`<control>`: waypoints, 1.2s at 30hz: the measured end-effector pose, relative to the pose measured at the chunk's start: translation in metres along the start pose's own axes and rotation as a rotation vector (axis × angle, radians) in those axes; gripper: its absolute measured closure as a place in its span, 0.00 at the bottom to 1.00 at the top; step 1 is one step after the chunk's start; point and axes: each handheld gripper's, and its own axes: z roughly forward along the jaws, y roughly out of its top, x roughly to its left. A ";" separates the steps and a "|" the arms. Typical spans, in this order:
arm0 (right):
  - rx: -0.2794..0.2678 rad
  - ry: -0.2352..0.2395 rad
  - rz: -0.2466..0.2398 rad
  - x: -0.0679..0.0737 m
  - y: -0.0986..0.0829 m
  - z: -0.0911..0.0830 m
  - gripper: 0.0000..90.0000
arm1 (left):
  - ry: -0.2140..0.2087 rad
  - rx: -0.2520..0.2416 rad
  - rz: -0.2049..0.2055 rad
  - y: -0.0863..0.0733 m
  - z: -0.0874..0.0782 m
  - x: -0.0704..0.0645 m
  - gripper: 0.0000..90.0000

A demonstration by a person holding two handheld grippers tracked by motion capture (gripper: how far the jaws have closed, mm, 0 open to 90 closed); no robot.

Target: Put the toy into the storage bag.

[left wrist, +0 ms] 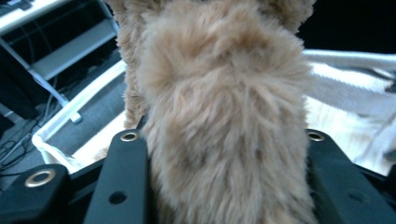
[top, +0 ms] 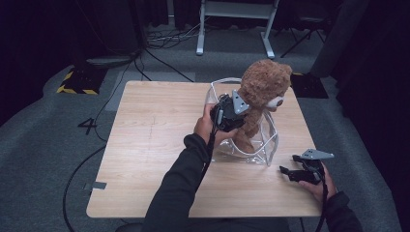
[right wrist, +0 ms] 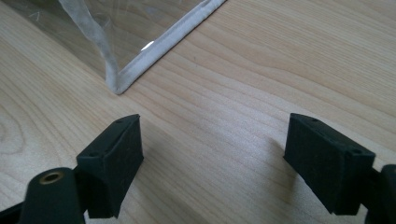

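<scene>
My left forearm comes up from the bottom centre of the high view, sleeve dark, and angles toward the right of centre, where my left hand (top: 207, 126) holds the left hand-held gripper (top: 231, 112) raised above the counter (top: 154, 140). Its grey plate faces up and to the right. That gripper is clamped on the bear (top: 261, 94): in the left gripper view the two black jaws sit hard against either side of a column of tan fur (left wrist: 224, 121) running bottom to top of the frame.

The bear stands roughly upright at the right of centre in the high view, long axis near vertical and leaning slightly to the right, head at the top, lower body down inside a clear bag (top: 268, 140) with white edging. The bag stands open on the counter, just right of centre. I cannot tell which way the bear's face is turned.

My right hand (top: 323, 182) rests low at the lower right of the high view, near the counter's right edge, holding the right hand-held gripper (top: 290, 172) pointed left toward the bag. In the right gripper view its jaws stand wide apart over bare wood, holding nothing, with the bag's white-seamed corner (right wrist: 119, 81) at upper left of the frame, near the left jaw but apart from it.
</scene>
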 end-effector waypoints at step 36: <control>0.000 0.000 0.000 0.000 0.000 0.000 0.21 | -0.089 0.127 -0.056 -0.008 0.005 0.009 0.42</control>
